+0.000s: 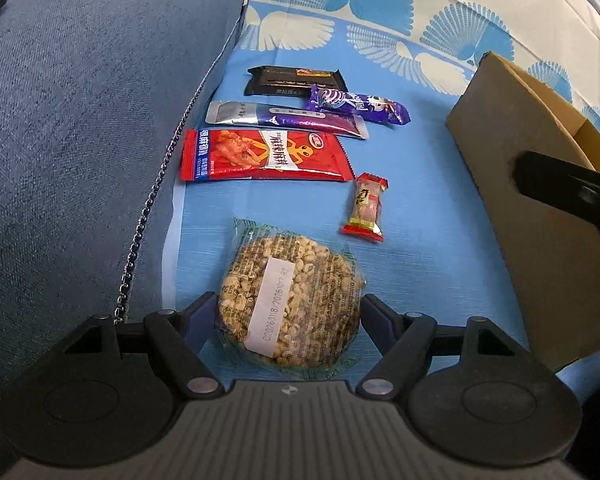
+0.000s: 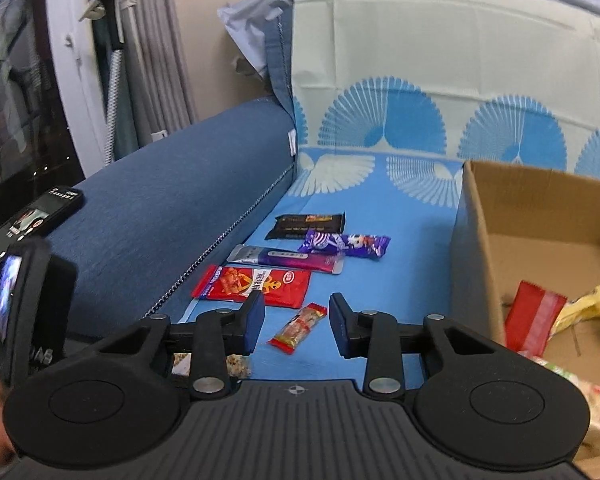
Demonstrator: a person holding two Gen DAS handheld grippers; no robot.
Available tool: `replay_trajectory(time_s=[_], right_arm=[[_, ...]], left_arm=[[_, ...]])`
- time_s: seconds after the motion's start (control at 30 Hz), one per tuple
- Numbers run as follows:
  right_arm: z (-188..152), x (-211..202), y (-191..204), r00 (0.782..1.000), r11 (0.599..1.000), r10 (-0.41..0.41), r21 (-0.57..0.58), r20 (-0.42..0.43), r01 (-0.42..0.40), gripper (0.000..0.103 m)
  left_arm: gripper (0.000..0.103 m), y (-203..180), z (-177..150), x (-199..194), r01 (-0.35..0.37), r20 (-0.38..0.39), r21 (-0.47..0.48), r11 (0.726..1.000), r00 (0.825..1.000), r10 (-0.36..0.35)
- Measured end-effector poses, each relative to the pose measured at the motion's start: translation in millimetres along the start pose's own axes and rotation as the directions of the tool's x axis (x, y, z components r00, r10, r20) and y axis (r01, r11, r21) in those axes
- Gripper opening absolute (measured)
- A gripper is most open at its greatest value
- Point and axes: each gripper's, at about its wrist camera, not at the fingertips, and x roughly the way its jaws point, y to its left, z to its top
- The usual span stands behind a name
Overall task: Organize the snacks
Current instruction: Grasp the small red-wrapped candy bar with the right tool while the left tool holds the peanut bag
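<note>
A round peanut cake in clear wrap lies on the blue sheet, and my left gripper is shut on it, pads against both sides. Beyond it lie a small red candy, a red packet, a silver-purple pouch, a purple bar and a black bar. My right gripper hangs open and holds nothing, left of the cardboard box. The red candy shows on the sheet beyond its gap. One finger crosses the box wall.
The box holds a red packet and a yellow packet. A dark blue sofa arm borders the snacks on the left, with a phone lying on it. A fan-patterned backrest rises behind.
</note>
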Motion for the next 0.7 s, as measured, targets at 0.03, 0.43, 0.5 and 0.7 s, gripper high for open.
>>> replay_trajectory(time_s=[0.03, 0.43, 0.5, 0.7], right_arm=[[1.9, 5.5, -0.1, 1.0, 1.0, -0.007, 0.014, -0.013, 0.007, 0.037], [5.1, 124.4, -3.0, 0.963, 0.974, -0.077, 0.188, -0.257, 0.128, 0.038], [2.8, 141.9, 0.9, 0.949, 0.971, -0.082, 0.189, -0.304, 0.145, 0.038], [-1.5, 161.5, 16.2, 0.914, 0.976, -0.177, 0.056, -0.365, 0.211, 0.018]], left_arm=[[0.081, 0.6, 0.1, 0.0, 0.005, 0.002, -0.004, 1.0, 1.0, -0.005], [0.081, 10.8, 0.7, -3.1, 0.072, 0.011, -0.022, 0.997, 0.997, -0.072], [0.081, 11.4, 0.6, -3.5, 0.079, 0.01, -0.018, 0.997, 0.997, -0.079], [0.081, 13.0, -0.7, -3.6, 0.091, 0.014, -0.025, 0.996, 0.996, -0.09]])
